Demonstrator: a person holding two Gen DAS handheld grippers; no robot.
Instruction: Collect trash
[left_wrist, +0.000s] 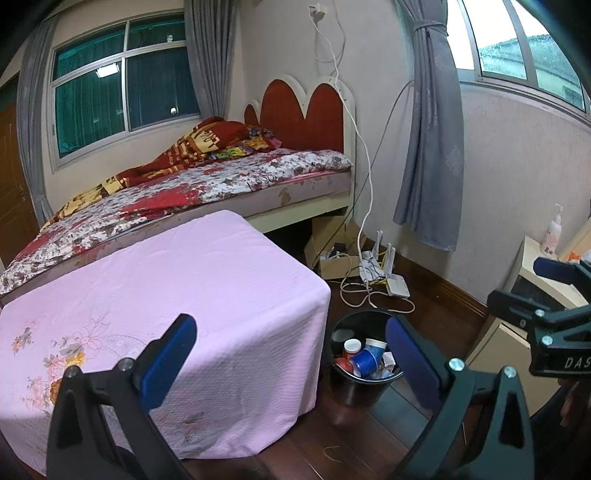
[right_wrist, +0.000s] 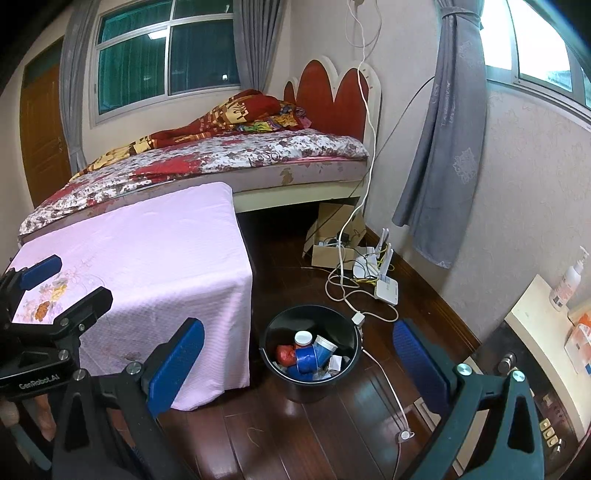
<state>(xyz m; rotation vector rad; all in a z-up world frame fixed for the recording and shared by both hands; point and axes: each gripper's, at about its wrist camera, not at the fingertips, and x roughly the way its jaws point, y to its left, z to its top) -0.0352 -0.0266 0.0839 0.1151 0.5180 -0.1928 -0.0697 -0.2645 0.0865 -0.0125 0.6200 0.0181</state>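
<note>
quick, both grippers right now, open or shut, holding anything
Left gripper: open, holding nothing.
Right gripper: open, holding nothing.

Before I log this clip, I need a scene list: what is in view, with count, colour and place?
Bin: one, black, on the wood floor right of the table.
Trash: several pieces, blue cups, a white-lidded jar, a red lump, inside the bin.
Table cloth: one, pink with flowers, over the table by the bed.
Bed: one, floral sheet, red headboard, along the far wall.
Router: one, white, on the floor near the curtain.
Pump bottle: one, white, on the right-hand counter.
Left gripper: blue pads, open, empty.
Right gripper: blue pads, open, empty.
</note>
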